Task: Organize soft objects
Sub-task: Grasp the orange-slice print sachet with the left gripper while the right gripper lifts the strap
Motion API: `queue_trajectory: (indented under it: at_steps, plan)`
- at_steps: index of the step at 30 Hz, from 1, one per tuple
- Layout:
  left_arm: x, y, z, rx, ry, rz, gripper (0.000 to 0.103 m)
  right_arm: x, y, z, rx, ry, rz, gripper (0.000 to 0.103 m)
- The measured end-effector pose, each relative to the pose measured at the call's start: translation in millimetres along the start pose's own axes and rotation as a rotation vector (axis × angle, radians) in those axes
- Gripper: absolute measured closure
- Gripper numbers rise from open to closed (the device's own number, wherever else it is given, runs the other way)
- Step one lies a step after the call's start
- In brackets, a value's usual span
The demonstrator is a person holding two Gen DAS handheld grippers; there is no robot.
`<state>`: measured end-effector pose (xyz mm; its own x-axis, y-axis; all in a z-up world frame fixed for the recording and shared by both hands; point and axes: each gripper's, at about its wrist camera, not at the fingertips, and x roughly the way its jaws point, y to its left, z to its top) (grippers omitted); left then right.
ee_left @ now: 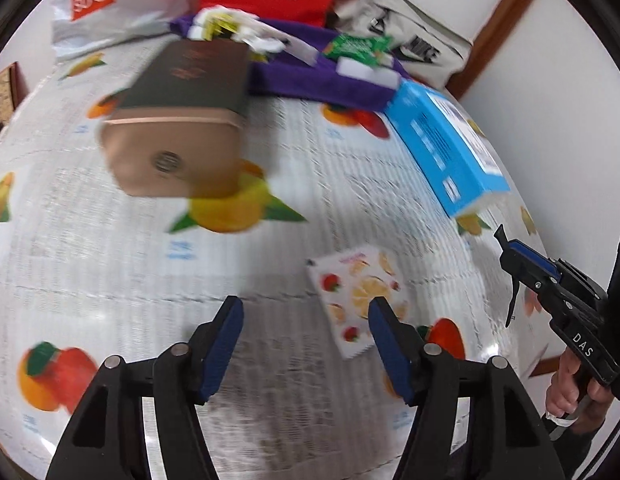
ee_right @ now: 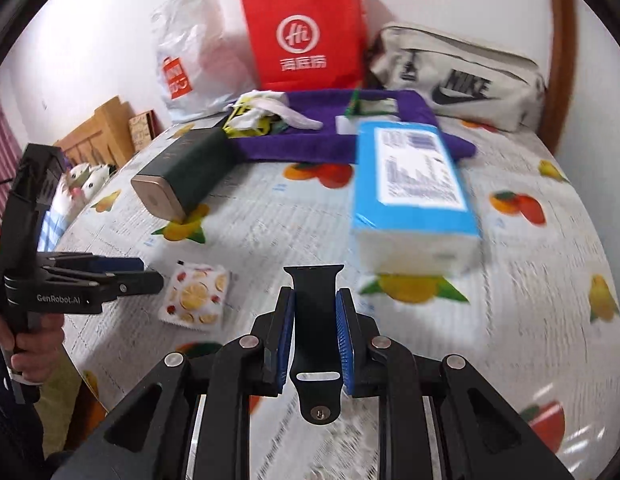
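Note:
In the left wrist view my left gripper [ee_left: 306, 320] is open above the fruit-print tablecloth [ee_left: 130, 260], with nothing between its blue pads. A small flat packet printed with lemon slices and strawberries [ee_left: 356, 296] lies on the cloth just past the right fingertip. Seen from the right wrist view, that packet [ee_right: 196, 298] sits beside the left gripper [ee_right: 152, 272], which a hand holds. My right gripper [ee_right: 316, 291] is shut on a black watch strap [ee_right: 314, 276] that stands upright between the pads. It also shows at the right edge of the left view as the right gripper [ee_left: 510, 256].
A blue tissue pack [ee_right: 410, 184] and a dark green box with a gold end [ee_right: 182, 176] lie mid-table. Behind them are a purple towel [ee_right: 310, 136] with small items on it, a red paper bag [ee_right: 306, 32], a white plastic bag [ee_right: 190, 52] and a grey Nike bag [ee_right: 462, 76].

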<state>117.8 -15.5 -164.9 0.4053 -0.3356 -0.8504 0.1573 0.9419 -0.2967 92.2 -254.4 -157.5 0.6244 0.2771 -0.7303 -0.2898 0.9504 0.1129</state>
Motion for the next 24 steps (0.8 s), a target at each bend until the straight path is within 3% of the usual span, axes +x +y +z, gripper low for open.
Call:
queue_trajectory:
  at_steps: [11,17,24]
  plan:
    - [22.3,-44.1,5.9,0.038,-0.009,0.098,0.019,-17.9,-21.9,-19.8,0.04,-0.048,0.038,0.082]
    - [39.0,-69.3,2.6,0.112,-0.041,0.275,0.015,-18.0,-35.1,-25.7,0.085,-0.056,0.064,0.082]
    - [31.0,-66.0,-0.1,0.094,-0.08,0.286,0.04,-17.7,-38.9,-35.5,0.093,-0.058,0.076,0.082]
